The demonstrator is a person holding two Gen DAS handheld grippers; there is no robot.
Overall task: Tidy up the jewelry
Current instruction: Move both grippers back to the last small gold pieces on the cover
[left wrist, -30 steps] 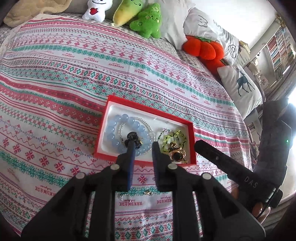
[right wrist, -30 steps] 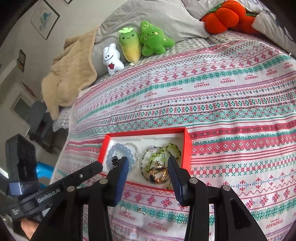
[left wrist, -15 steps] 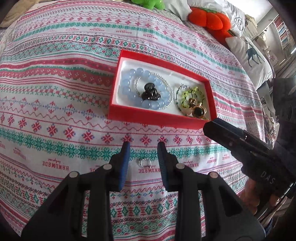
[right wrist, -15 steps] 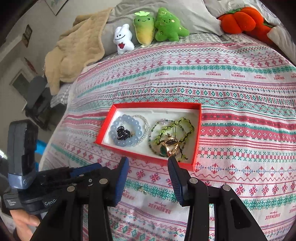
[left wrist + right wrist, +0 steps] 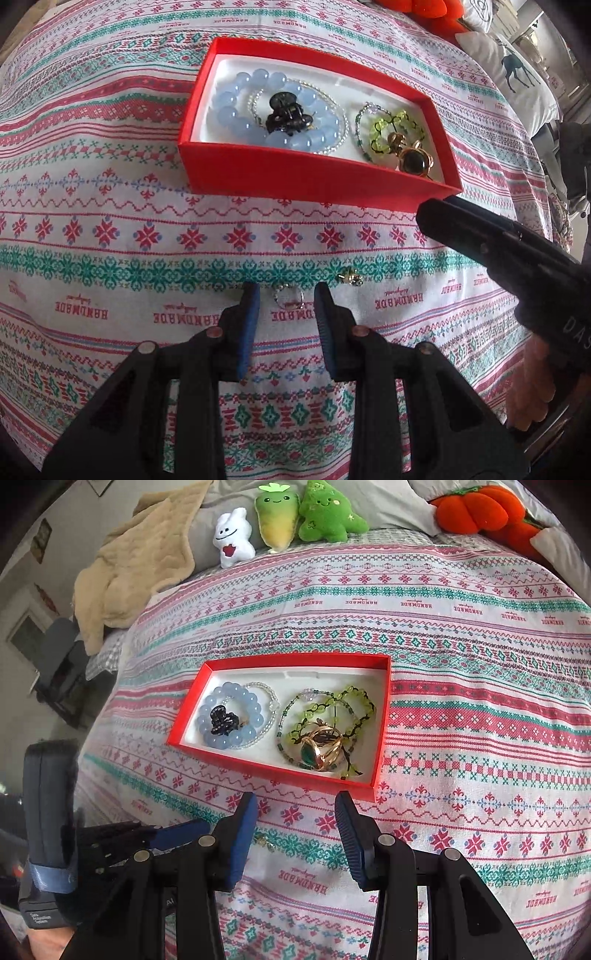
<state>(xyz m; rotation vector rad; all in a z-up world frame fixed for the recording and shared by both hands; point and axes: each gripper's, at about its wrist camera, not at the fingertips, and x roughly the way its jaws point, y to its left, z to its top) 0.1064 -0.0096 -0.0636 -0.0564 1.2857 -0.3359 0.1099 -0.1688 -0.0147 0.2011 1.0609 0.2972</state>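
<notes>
A red box (image 5: pixel 314 177) on the patterned bedspread holds a blue bead bracelet (image 5: pixel 236 122), a black hair clip (image 5: pixel 286 114), a green bead bracelet (image 5: pixel 395 125) and a gold ring with a dark stone (image 5: pixel 413 160). In front of the box, my left gripper (image 5: pixel 286 295) is open and low over the cloth. A small silver ring (image 5: pixel 288 297) lies between its tips, untouched by the pads. A tiny gold piece (image 5: pixel 349 277) lies just to the right. My right gripper (image 5: pixel 295 805) hovers open and empty before the box (image 5: pixel 295 659).
Plush toys (image 5: pixel 280 520), a beige blanket (image 5: pixel 136 561) and an orange pumpkin cushion (image 5: pixel 476 509) line the far side of the bed. A deer-print pillow (image 5: pixel 517 77) lies at the right. The right gripper's black body (image 5: pixel 491 243) reaches in close beside the box's near right corner.
The left gripper left the black clip in the box, drew back toward me and sank over the small ring on the cloth. The right gripper tipped downward slightly.
</notes>
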